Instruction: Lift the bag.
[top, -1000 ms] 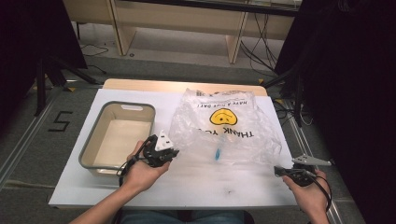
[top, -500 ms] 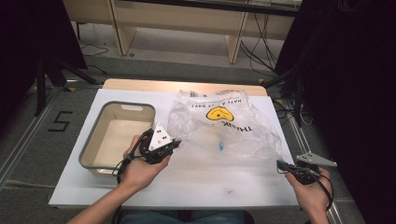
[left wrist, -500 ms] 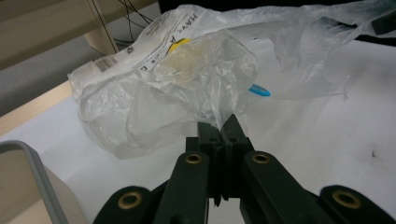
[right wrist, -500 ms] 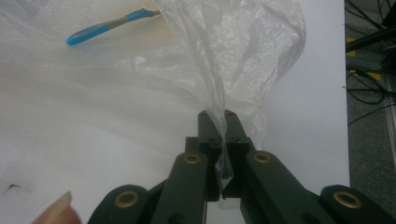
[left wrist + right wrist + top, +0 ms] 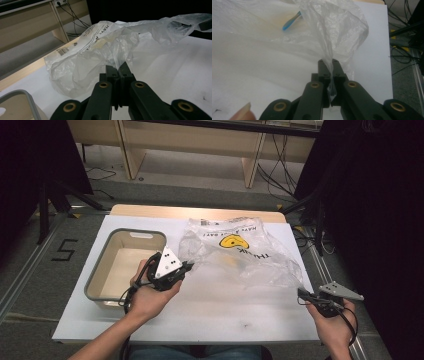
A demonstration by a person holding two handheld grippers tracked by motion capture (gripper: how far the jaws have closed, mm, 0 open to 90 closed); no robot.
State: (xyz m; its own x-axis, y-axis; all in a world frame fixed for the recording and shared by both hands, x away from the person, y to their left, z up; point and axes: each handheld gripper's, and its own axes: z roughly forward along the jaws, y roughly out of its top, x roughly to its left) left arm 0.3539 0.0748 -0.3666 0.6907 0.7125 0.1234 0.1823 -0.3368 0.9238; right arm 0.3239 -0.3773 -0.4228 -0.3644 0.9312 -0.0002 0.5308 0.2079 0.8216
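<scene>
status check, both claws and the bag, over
Left claw, right claw both shut on clear crinkled plastic bag. Bag stretched between them. Grey plastic tub beside, not obstructing.

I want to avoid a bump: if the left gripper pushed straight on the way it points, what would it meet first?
Probably just more of the plastic bag that the left gripper already pinches; depth beyond is unclear.

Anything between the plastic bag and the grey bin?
Nothing visible. Left claw and right claw are each shut on the plastic bag. Only bare white tabletop separates it from the grey bin beside it.
</scene>
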